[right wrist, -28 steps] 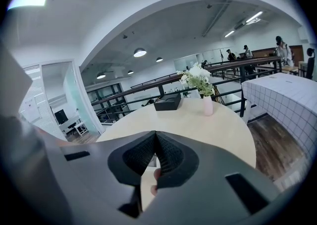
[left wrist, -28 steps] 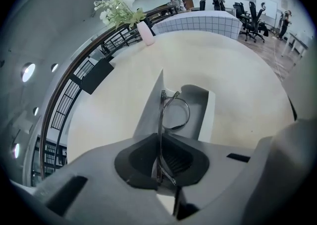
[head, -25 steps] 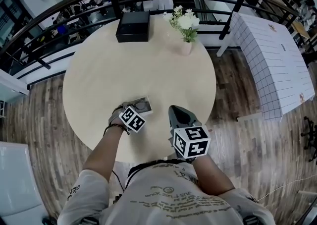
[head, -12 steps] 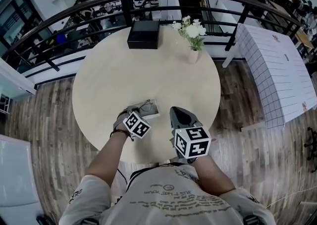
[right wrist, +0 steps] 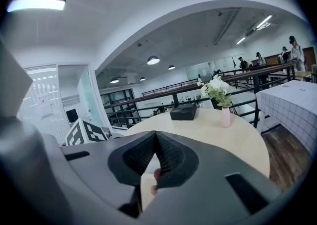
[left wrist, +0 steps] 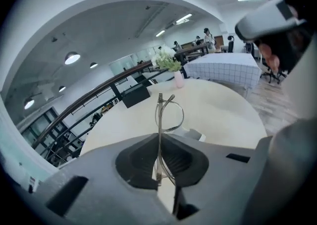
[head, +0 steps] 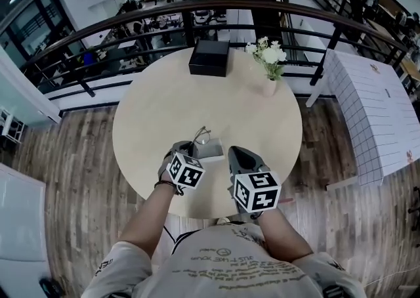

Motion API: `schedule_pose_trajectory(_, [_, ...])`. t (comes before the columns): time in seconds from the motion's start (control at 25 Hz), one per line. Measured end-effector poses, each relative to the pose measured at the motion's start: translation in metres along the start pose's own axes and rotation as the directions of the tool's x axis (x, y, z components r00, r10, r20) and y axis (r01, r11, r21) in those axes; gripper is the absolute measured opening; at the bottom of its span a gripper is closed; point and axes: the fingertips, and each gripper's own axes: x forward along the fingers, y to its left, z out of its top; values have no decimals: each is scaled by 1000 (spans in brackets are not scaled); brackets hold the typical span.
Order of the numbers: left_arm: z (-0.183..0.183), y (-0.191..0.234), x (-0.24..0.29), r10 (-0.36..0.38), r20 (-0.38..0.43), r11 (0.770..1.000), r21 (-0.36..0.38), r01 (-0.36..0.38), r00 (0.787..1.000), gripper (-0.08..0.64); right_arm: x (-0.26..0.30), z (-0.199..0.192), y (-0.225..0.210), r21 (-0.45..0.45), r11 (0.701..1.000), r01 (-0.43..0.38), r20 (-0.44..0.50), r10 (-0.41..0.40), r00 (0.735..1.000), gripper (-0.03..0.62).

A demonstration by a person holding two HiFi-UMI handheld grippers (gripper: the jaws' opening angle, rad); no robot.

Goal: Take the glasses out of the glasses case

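Note:
Thin wire-framed glasses (left wrist: 169, 114) stand on edge, pinched by one temple in my left gripper (left wrist: 159, 142), which is shut on them. From the head view the glasses (head: 201, 136) are raised just above the pale open glasses case (head: 212, 153), which lies on the round table (head: 157, 113) near its front edge. A corner of the case (left wrist: 192, 133) shows behind the lens. My right gripper (head: 238, 153) hovers just right of the case, apart from it. Its jaws (right wrist: 156, 142) are shut with nothing from the table between them.
A black box (head: 209, 59) sits at the table's far edge, with a pink vase of white flowers (head: 270, 60) to its right. A dark railing (head: 98, 34) curves behind the table. A checked-cloth table (head: 367, 100) stands to the right. Wooden floor surrounds the table.
The glasses lay in the case a second ago; my left gripper has lifted them up and slightly forward. The right gripper has stayed beside the case. The head view has shifted.

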Motion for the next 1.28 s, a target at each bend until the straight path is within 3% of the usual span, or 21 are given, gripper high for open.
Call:
schedule_pose_trajectory(0.2, [24, 12, -53, 27, 131, 987, -158, -6, 991, 28, 1, 4, 30, -27, 999, -40, 13, 40, 999, 9])
schedule_pose_trajectory(0.48, [2, 67, -197, 144, 292, 952, -301, -52, 946, 28, -26, 3, 152, -65, 994, -84, 51, 87, 995, 9])
schedule_pose_trajectory(0.6, [11, 69, -207, 196, 333, 928, -367, -64, 922, 28, -15, 8, 134, -81, 992, -98, 86, 105, 991, 8])
schedule_pose_trajectory(0.72, [11, 51, -202, 256, 341, 893, -441, -87, 904, 28, -12, 4, 94, -95, 991, -95, 125, 107, 986, 8])
schedule_pose_trajectory(0.92, [-7, 65, -204, 311, 304, 852, -510, -122, 901, 28, -3, 4, 107, -110, 990, -88, 132, 102, 986, 8])
schedule_pose_trajectory(1.08, [-20, 72, -211, 307, 285, 849, -514, -125, 908, 28, -1, 2, 129, -116, 987, -113, 125, 127, 984, 8])
schedule_pose_trajectory(1.28, [-20, 66, -208, 277, 290, 866, -488, -107, 916, 28, 1, 2, 134, -109, 984, -140, 122, 153, 981, 8])
